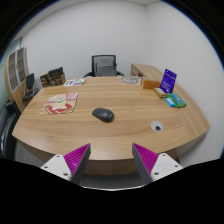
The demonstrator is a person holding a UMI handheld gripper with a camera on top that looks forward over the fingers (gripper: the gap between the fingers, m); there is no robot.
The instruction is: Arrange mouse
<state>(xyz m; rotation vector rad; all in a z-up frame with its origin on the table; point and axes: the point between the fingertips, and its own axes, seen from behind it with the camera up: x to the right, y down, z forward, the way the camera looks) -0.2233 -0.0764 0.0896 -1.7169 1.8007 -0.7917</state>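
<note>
Jaws wide apart and empty, gripper point(107, 160) high over worktop point(120, 135), so descend straight toward mouse point(103, 114) ahead, fingers straddling its sides.

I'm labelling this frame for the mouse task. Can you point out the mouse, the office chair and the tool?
mouse point(103, 114): gripper view, top of its dark shell.
office chair point(105, 66): gripper view, its backrest.
tool point(110, 160): gripper view, open gap between its fingertips.

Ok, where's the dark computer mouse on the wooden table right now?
In the gripper view the dark computer mouse lies mid-table on the wooden table, beyond the open gripper, between the pink booklet and a small white object.
</note>
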